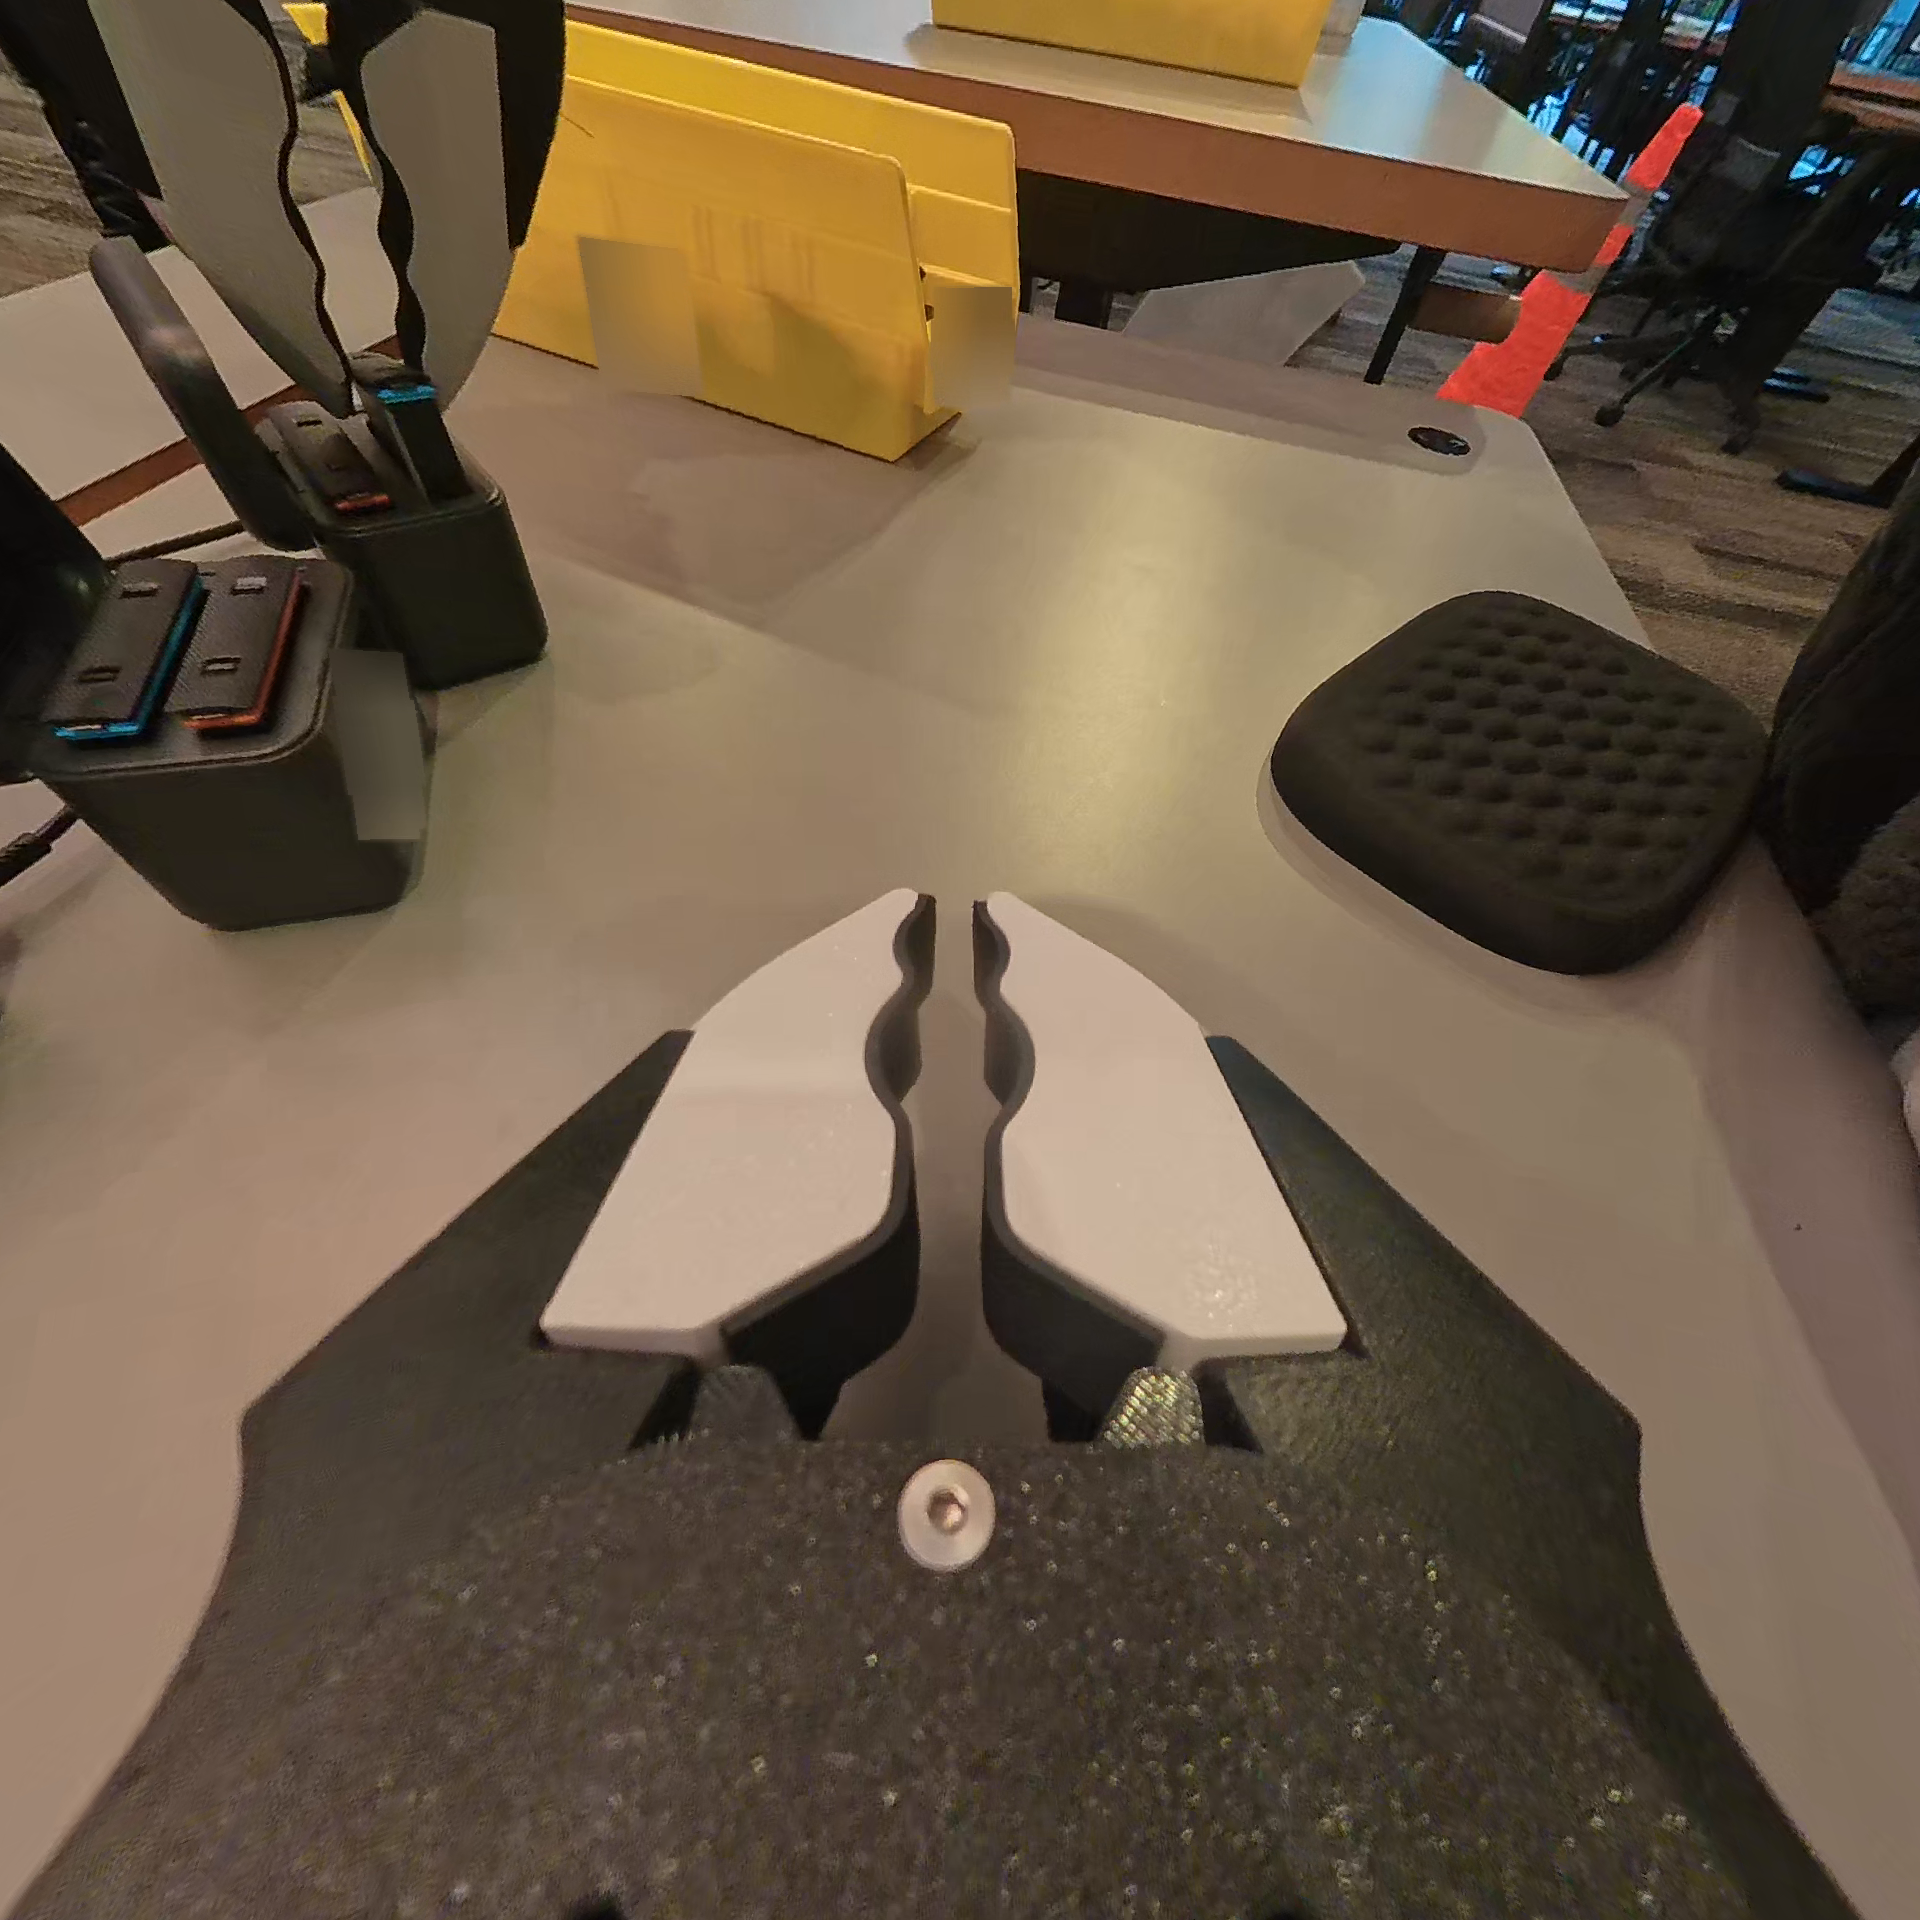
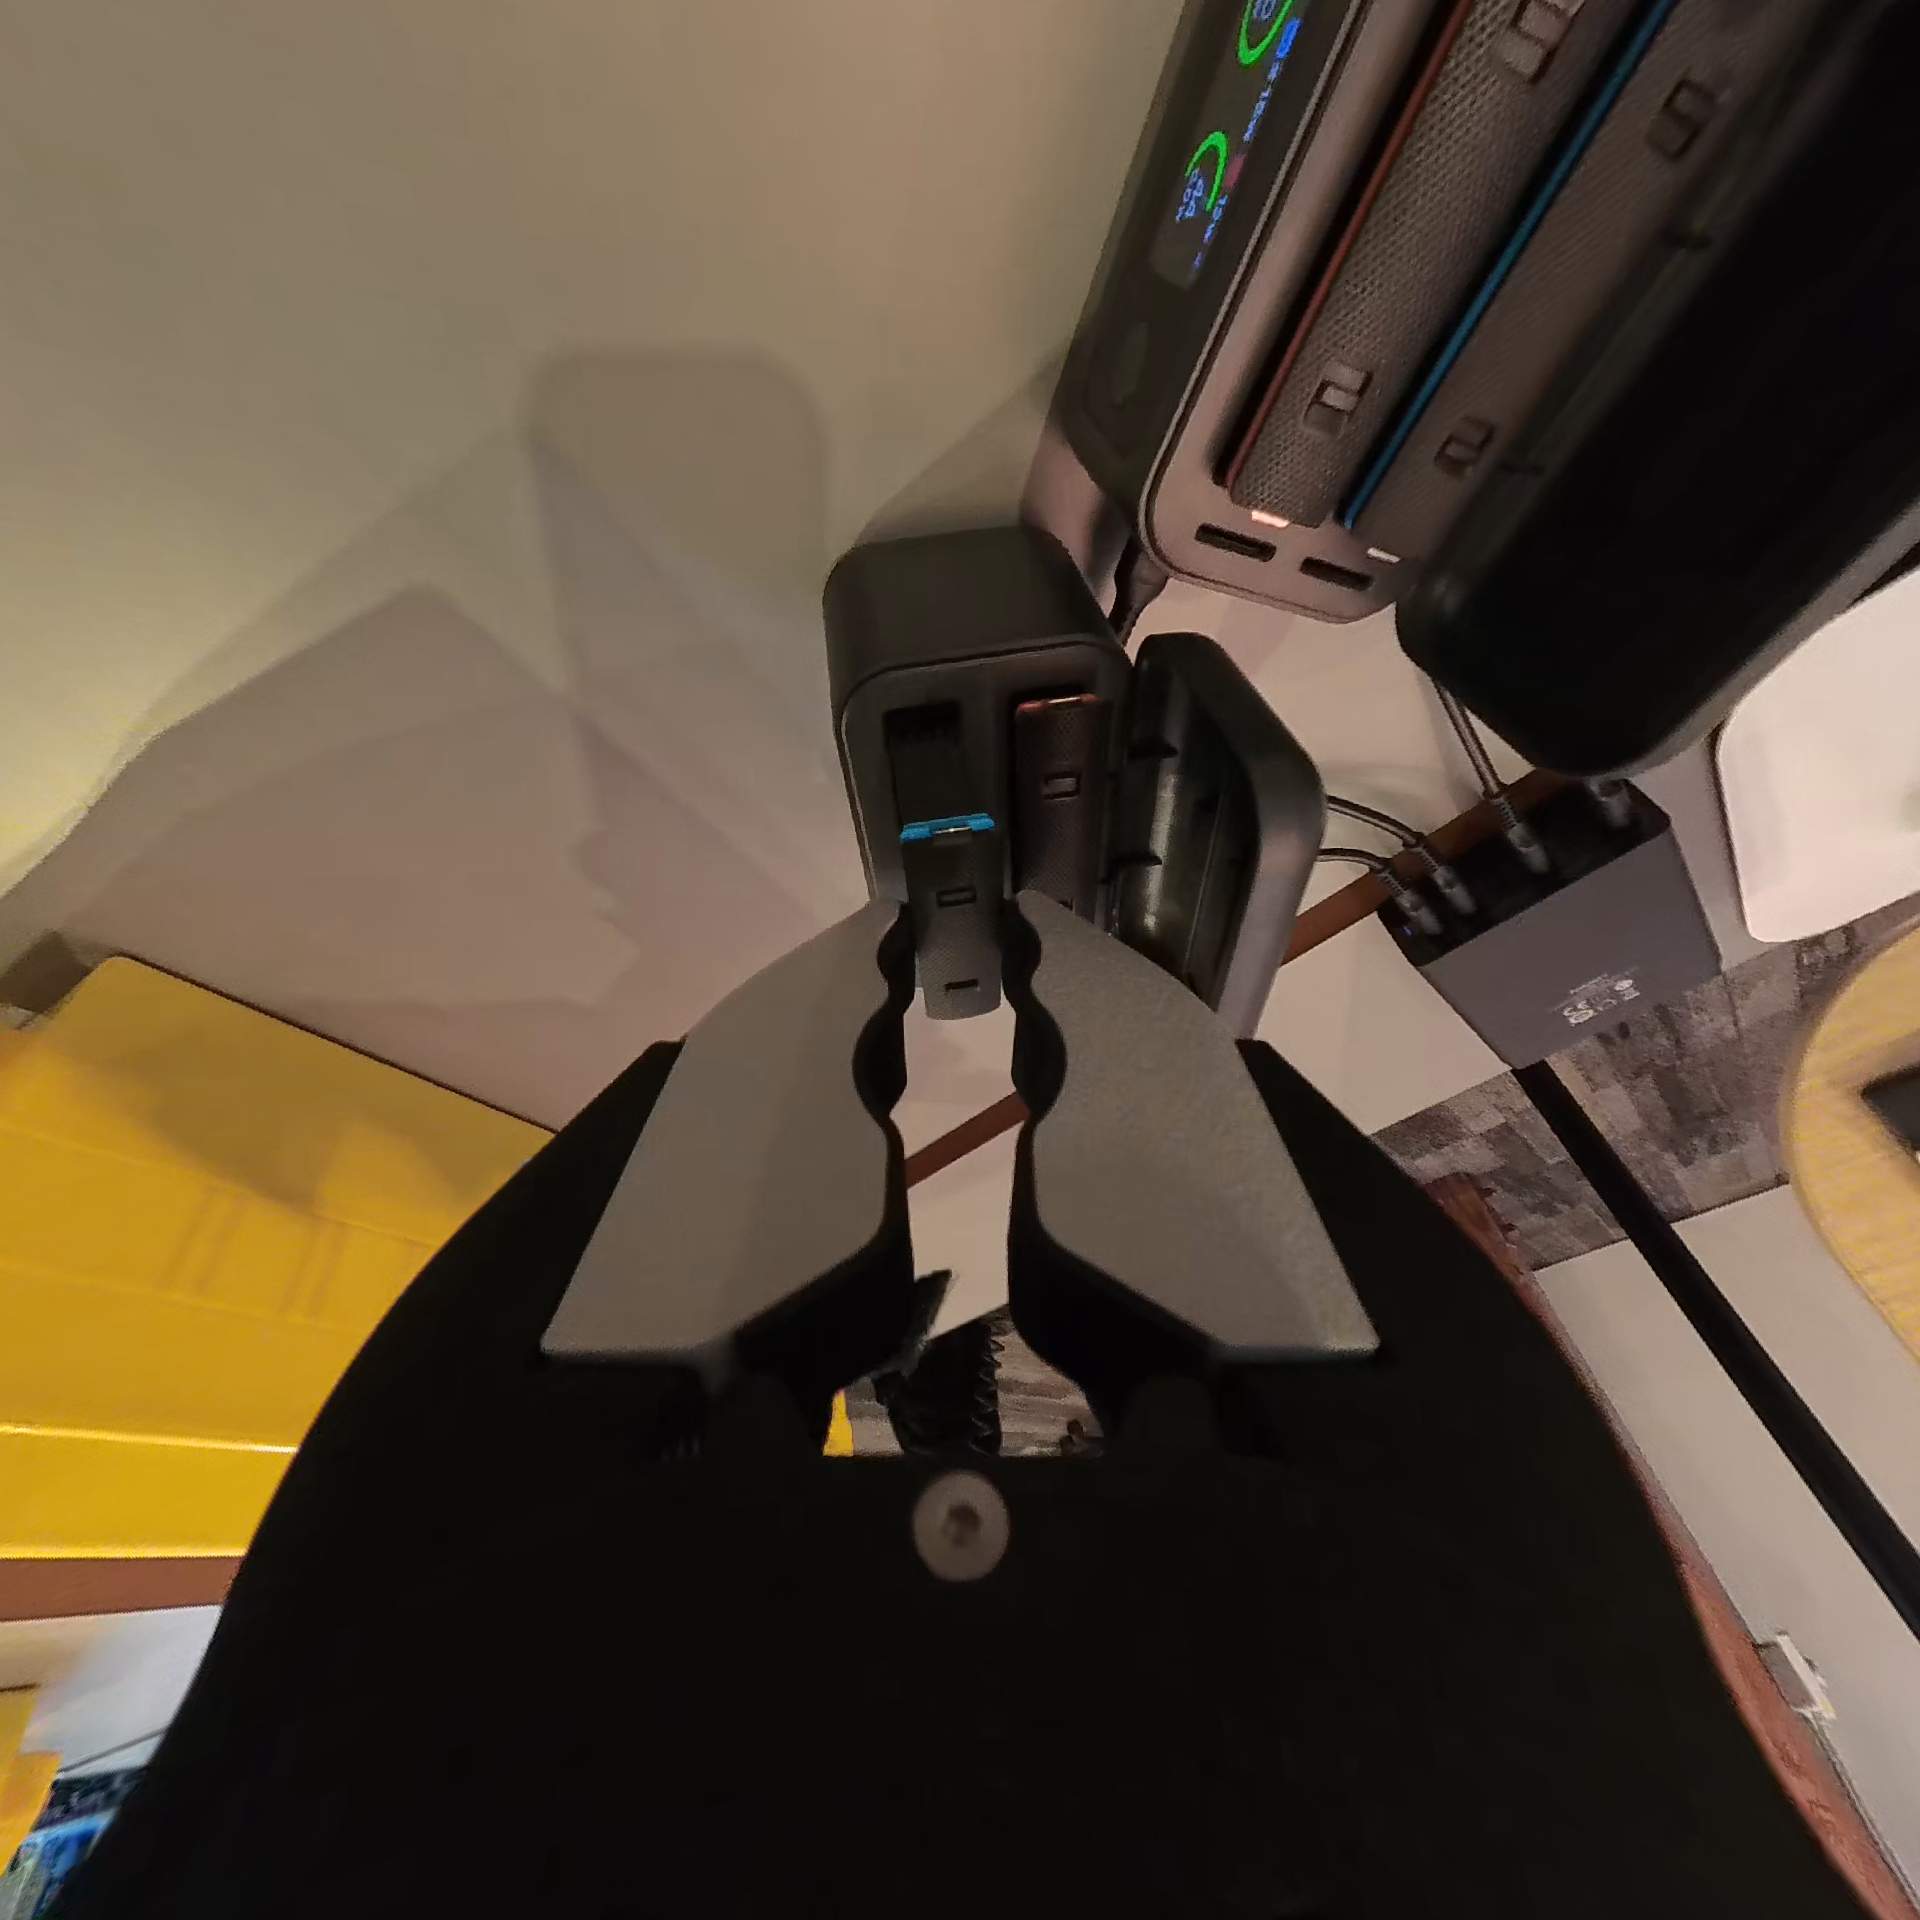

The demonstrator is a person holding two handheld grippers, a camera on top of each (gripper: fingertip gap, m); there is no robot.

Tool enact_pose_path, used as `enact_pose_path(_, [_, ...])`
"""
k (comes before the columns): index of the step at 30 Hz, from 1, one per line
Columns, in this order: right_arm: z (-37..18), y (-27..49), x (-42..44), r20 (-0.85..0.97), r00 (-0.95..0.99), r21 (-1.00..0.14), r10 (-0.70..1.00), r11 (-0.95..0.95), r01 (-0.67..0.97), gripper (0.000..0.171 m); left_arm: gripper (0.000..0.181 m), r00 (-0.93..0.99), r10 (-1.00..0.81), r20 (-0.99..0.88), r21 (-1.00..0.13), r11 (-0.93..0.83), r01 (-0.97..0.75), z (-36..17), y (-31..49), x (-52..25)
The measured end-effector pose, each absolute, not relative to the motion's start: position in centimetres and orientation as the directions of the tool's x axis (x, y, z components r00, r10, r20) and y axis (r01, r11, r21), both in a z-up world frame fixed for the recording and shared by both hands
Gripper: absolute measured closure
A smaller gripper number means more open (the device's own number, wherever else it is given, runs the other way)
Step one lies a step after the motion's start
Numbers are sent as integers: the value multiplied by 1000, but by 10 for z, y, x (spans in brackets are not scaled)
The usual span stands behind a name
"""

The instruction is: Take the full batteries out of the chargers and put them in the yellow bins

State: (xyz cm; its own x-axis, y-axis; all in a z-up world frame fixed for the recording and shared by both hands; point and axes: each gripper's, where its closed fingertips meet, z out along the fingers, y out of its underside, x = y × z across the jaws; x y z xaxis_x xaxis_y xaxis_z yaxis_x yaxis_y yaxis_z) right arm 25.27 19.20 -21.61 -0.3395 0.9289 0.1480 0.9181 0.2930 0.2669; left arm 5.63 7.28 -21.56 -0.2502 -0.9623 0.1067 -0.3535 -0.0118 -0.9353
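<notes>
The right gripper (image 2: 951, 961), jaws clamping the blue-edged battery (image 2: 951, 914) half out of its charger (image 2: 935, 623), risks tipping the charger if pulled crookedly; the left gripper (image 1: 953, 914), jaws nearly closed on nothing, hovers idle.

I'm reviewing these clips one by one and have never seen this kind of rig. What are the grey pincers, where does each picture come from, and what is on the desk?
There is no robot arm here: a person holds a two-finger gripper in each hand, and each gripper carries a camera that looks along its fingers. The left wrist view shows the left gripper low over the grey desk, its fingers nearly together with nothing between them. The right wrist view shows the right gripper clamped on a blue-trimmed battery that is partly out of the far charger, whose lid stands open; the left view shows this too, from afar. A nearer charger holds two batteries. Also on the desk are yellow bins and a black dimpled pad.
</notes>
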Motion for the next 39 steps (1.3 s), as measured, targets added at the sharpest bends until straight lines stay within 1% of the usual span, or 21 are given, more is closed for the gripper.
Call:
enact_pose_path(4, [-214, 192, 254, 155, -338, 286, 928, 286, 915, 156, 175, -252, -962, 106, -935, -10, -355, -216, 73, 56])
enact_pose_path(11, [-212, 193, 255, 130, -350, 370, 928, 282, 885, 156, 176, -254, -962, 101, -934, -4, -357, -216, 72, 56])
enact_pose_path(23, [-213, 193, 255, 124, -329, 402, 936, 255, 879, 156, 176, -262, -961, 92, -932, 9, -361, -217, 70, 56])
enact_pose_path(39, [-209, 193, 257, 59, -330, 582, 942, 237, 778, 156, 177, -270, -958, 93, -930, 13, -367, -218, 68, 56])
